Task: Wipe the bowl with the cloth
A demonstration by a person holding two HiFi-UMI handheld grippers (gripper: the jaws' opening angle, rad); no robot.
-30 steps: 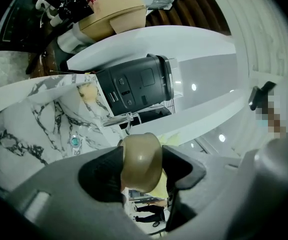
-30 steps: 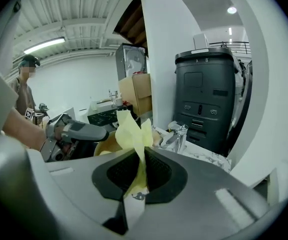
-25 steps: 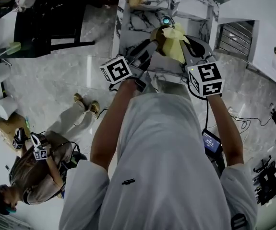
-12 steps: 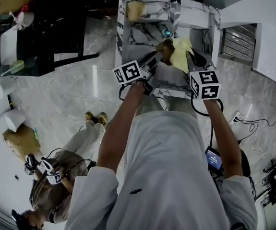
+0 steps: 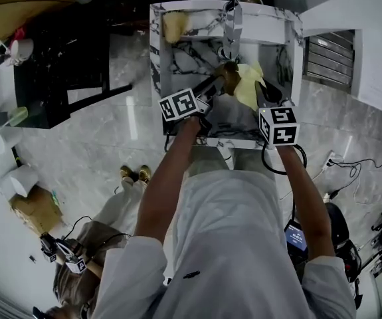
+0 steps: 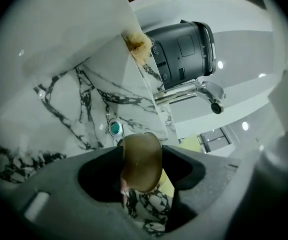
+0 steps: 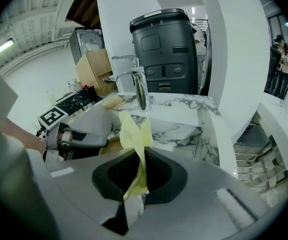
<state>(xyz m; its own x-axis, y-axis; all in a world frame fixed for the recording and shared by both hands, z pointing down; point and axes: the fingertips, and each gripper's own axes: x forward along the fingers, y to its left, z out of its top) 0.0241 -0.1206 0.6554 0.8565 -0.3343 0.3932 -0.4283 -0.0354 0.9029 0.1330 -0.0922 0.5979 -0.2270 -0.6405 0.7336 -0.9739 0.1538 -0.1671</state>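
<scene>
A small brown bowl [image 5: 229, 70] hangs over the marble sink [image 5: 177, 58], and my left gripper [image 5: 218, 81] is shut on it. In the left gripper view the bowl [image 6: 141, 160] fills the gap between both jaws, seen edge-on. My right gripper [image 5: 260, 90] is shut on a yellow cloth [image 5: 248, 85], which lies against the bowl's right side. The cloth [image 7: 135, 134] rises from between the right jaws, with the bowl [image 7: 109, 144] and the left gripper's fingers [image 7: 81, 140] just to its left.
A chrome faucet [image 5: 231, 25] stands at the sink's back edge, above a teal drain plug [image 6: 114, 128]. A brownish sponge [image 5: 175, 23] lies in the sink's back left corner. A black appliance [image 7: 166, 51] stands behind. Another person [image 5: 104, 244] crouches on the floor at lower left.
The head view has shifted, so the sink shows more fully. Both grippers have reached a little farther over the sink, still together with bowl and cloth touching.
</scene>
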